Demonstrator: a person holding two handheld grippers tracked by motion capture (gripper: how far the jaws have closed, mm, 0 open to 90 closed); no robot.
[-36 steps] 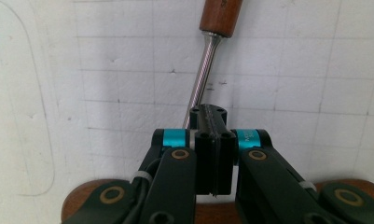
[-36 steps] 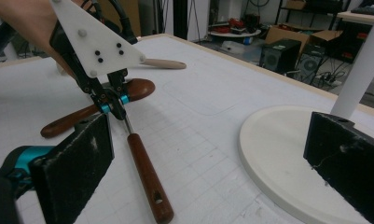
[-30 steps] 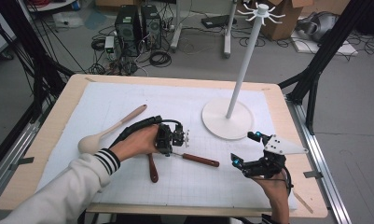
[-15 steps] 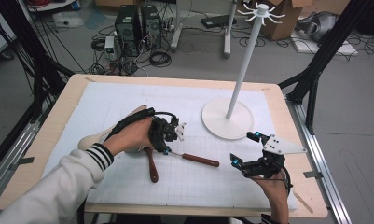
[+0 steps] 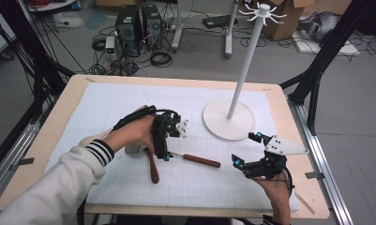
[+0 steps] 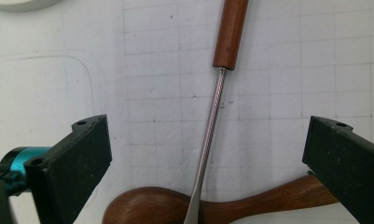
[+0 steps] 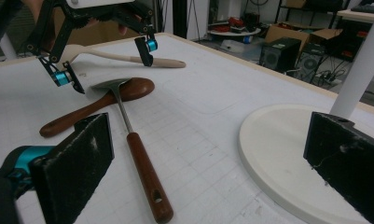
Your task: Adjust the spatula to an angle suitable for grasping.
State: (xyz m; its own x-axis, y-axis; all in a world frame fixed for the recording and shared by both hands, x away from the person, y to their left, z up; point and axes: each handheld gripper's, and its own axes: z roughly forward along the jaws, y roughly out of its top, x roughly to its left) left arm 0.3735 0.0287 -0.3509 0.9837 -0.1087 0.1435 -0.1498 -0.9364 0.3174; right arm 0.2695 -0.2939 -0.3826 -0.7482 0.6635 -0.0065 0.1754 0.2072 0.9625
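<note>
My left gripper (image 5: 170, 138) hovers over two crossed utensils on the white mat. Its jaws have just been opening and now stand wide apart in the left gripper view (image 6: 208, 126). The metal shaft (image 6: 208, 140) of a utensil with a red-brown handle (image 5: 202, 161) lies between them, untouched. That utensil's head rests on the bowl of a dark wooden spoon (image 5: 153, 168) (image 6: 147, 207). My right gripper (image 5: 246, 148) is held open near the mat's right front, with nothing between its jaws (image 7: 212, 123). It faces both utensils (image 7: 145, 177) and the left gripper (image 7: 105, 63).
A white stand with a round base (image 5: 228, 121) (image 7: 278, 154) and a tall pole (image 5: 249, 61) rises at the back right. A pale wooden spoon (image 7: 168, 62) lies behind the left gripper, mostly under the left hand. A wooden rim (image 5: 45, 140) edges the table.
The left gripper's jaws have spread wide over the metal utensil. The left hand shifted slightly and now covers more of the pale spoon. The right gripper stayed still.
</note>
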